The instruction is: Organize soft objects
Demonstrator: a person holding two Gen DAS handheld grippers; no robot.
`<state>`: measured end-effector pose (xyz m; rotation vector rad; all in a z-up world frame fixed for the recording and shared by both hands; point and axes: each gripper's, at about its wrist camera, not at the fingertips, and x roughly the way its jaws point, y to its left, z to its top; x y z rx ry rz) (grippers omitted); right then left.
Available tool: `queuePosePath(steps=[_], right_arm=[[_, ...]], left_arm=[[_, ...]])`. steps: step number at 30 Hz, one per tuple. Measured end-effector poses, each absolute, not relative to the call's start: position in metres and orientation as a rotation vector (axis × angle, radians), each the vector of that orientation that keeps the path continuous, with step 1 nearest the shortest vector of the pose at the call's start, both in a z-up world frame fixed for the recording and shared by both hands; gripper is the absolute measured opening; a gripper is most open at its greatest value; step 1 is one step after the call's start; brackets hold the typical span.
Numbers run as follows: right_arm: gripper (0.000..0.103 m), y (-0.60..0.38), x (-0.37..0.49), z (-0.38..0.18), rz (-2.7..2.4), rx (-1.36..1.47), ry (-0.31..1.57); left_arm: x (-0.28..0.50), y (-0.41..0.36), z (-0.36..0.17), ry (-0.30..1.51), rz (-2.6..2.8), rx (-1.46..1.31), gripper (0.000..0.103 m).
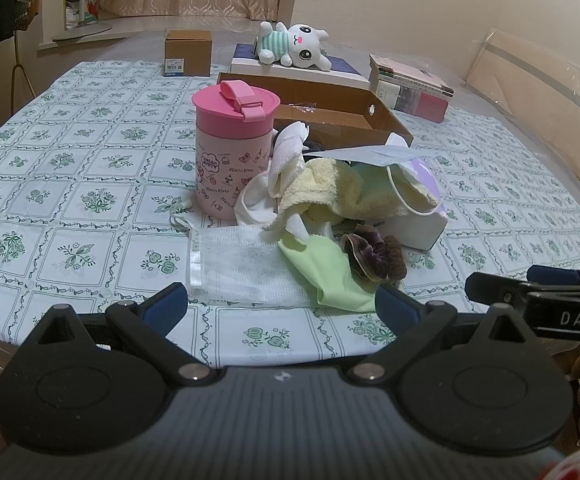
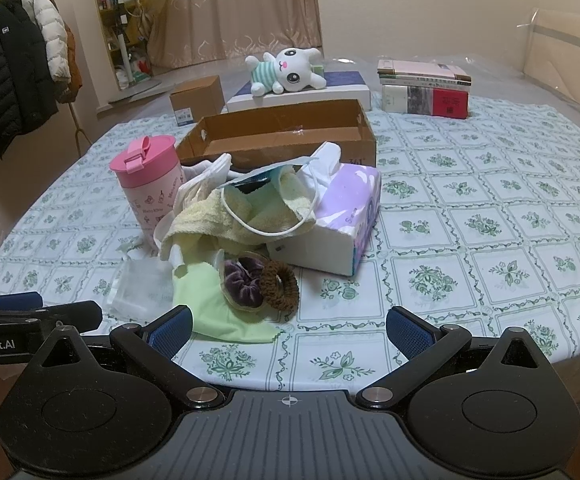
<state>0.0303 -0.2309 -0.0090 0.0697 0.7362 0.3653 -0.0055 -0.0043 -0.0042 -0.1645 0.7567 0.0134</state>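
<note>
Both held wide apart and holding nothing above the near edge of the tabletop: left gripper before the white mesh cloth, right gripper before the green cloth. Heaped mid-tabletop: yellow towel draped against the tissue box, purple scrunchie touching brown scrunchie on the green cloth, pink cup upright just beside. Behind, open cardboard box, then plush toy lying on a flat white box, books well apart.
</note>
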Motion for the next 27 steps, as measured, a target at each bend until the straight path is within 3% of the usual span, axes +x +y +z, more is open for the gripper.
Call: queuePosePath(steps=[27], right_arm=[[0.103,-0.2318,0.0346,-0.0143,0.361,0.073,0.75]], left_arm=[[-0.0006,-0.0029,-0.0075,0.769,0.002,-0.168,0.099]])
